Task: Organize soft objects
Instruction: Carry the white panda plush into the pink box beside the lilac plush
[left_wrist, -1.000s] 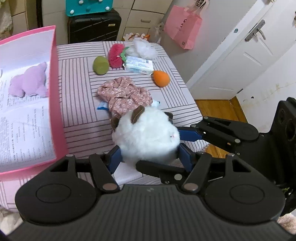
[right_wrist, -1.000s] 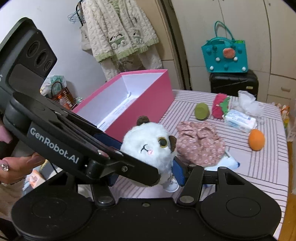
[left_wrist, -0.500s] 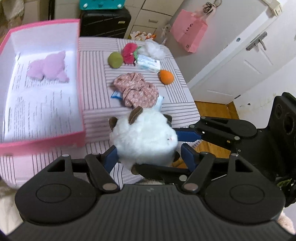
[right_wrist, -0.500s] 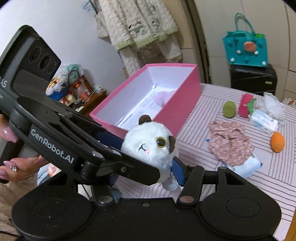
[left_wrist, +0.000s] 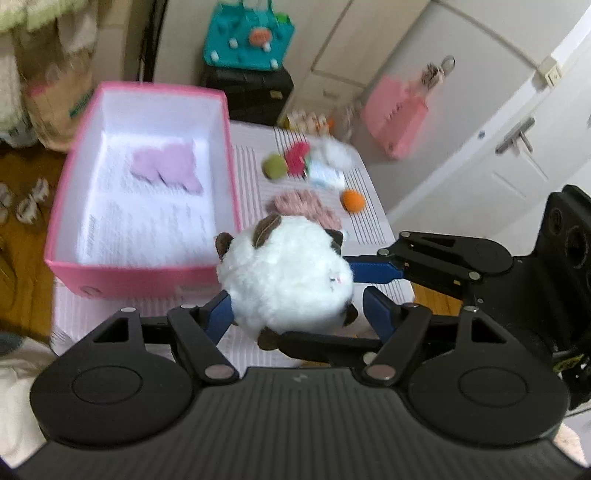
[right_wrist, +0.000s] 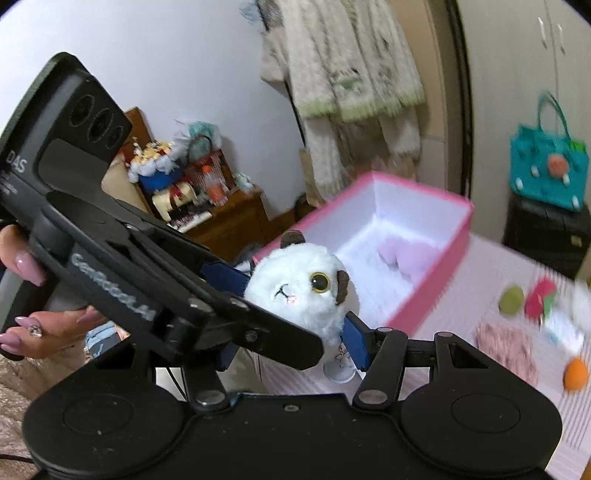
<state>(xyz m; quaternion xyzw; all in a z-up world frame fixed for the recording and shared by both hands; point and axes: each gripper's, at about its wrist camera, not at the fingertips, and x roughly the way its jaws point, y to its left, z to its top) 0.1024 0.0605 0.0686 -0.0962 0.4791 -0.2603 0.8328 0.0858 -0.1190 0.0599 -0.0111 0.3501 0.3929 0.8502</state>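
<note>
Here one white plush (left_wrist: 284, 277): right gripper (right_wrist: 295, 325) pinching, left gripper (left_wrist: 299, 306) spread (two grippers).

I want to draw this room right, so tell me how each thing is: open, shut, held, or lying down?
White toy: held up off the table.
Right gripper: shut on the white toy.
Left gripper: open around the white toy, one pad clear of it.
Pink box: open, no lid.
Purple toy: lying inside the pink box.
Orange ball: lying on the table.
Door: closed.
</note>
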